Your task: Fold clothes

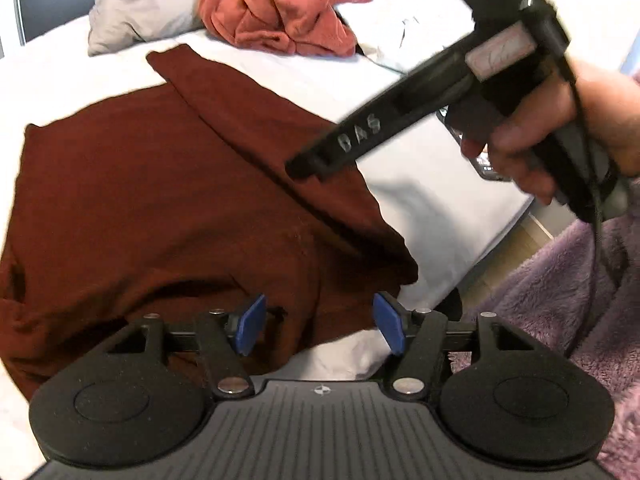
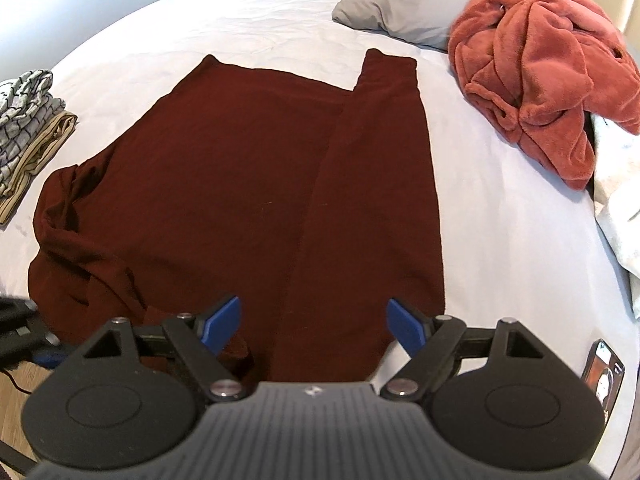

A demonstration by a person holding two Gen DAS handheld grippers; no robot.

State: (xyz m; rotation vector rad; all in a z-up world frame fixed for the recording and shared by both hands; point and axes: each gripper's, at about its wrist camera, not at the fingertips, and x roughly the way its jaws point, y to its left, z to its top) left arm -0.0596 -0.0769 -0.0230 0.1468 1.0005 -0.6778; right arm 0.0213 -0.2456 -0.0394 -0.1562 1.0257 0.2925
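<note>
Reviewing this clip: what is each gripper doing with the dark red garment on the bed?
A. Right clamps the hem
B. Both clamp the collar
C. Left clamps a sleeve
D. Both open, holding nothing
D: the left gripper and right gripper both show parted blue pads with nothing between them, above the dark red garment.

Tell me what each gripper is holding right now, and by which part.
Nothing. The left gripper and right gripper are both open and empty above the near edge of the dark red garment lying on the bed.

Garment [image 2: 240, 200] flat on bed [image 2: 500, 240] (pillow [image 2: 400, 4] behind)
</note>
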